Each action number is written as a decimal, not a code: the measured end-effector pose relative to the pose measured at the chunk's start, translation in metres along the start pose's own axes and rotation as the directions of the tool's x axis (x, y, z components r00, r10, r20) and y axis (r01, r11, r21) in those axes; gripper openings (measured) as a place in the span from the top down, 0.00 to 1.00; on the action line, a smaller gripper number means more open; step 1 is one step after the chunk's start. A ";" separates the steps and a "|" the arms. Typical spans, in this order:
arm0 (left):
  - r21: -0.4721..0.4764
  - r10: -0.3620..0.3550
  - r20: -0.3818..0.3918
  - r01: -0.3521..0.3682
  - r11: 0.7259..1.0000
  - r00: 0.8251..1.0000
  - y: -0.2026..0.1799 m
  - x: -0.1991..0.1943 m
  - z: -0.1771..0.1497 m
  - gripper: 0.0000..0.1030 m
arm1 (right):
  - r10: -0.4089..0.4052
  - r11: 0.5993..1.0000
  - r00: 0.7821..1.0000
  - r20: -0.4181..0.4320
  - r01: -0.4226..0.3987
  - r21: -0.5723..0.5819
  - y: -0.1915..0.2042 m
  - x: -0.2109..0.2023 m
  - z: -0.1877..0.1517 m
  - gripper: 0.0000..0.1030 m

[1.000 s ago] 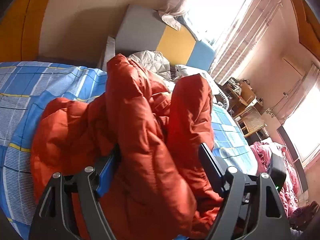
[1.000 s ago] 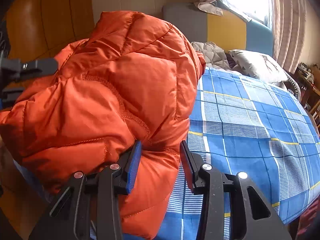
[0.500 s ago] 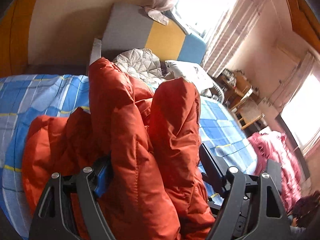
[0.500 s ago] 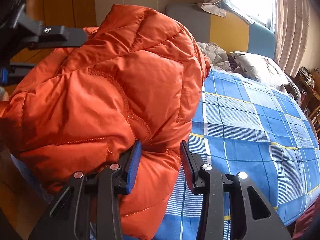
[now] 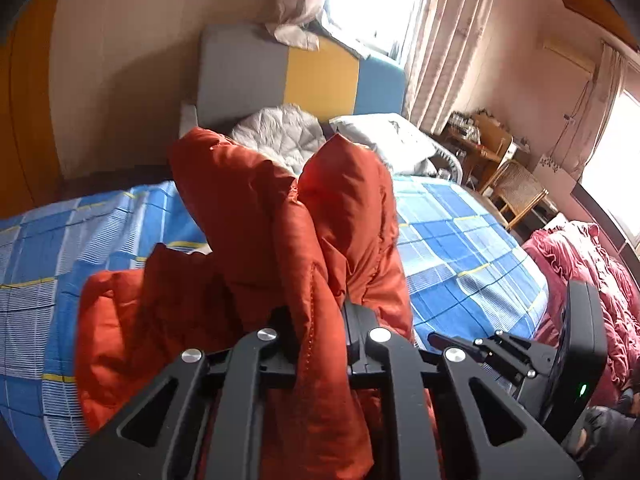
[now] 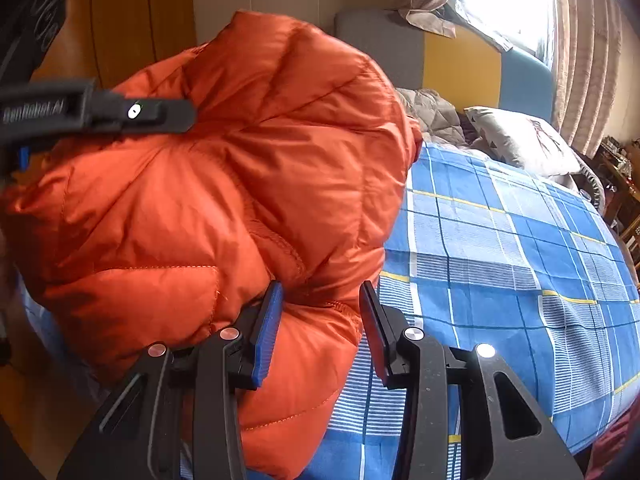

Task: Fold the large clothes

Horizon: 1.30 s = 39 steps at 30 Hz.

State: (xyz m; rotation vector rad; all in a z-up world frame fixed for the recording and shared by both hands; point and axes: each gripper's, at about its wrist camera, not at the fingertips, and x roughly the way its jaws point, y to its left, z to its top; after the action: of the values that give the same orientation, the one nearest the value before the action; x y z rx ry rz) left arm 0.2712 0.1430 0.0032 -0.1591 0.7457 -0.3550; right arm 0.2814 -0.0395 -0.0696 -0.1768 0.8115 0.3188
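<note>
Orange quilted nylon fills both views: the puffer jacket is bunched and lifted over the near left part of the blue checked bedsheet, not yet laid flat, so I judge the folding hardly begun, with spreading, sleeves and body folds all left. The left gripper has just been closing and now pinches a stitched ridge of the jacket between its jaws, while the right gripper holds a thick lower fold, its jaws half apart around the padding. Raised lettering on the left gripper's body, seen from the right wrist, seems to read "GenRobot.AI".
</note>
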 end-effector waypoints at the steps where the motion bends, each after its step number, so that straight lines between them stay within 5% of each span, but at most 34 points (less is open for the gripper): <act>1: -0.012 0.000 0.014 0.000 1.000 1.000 0.002 -0.005 -0.003 0.89 | 0.005 1.000 1.000 0.006 -0.005 -0.004 0.001 -0.003 0.001 0.60; 14: -0.267 0.074 0.184 -0.023 0.963 0.980 0.071 -0.069 -0.084 0.89 | 0.152 0.987 0.988 0.036 -0.154 0.051 0.024 -0.023 0.017 0.55; 21: -0.333 0.107 0.159 -0.048 0.942 0.981 0.095 -0.067 -0.120 0.89 | 0.226 0.968 0.974 0.004 -0.225 0.116 0.038 -0.004 0.023 0.55; 39: -0.403 0.146 0.094 -0.097 0.910 0.985 0.128 -0.047 -0.155 0.88 | 0.178 0.984 0.976 -0.122 -0.175 0.041 0.079 0.057 0.020 0.49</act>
State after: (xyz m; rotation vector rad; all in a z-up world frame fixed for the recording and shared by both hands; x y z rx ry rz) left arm 0.1663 0.2767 -0.1133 -0.5124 0.6951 -0.0684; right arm 0.3043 0.0517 -0.1003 -0.0975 0.9580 0.4663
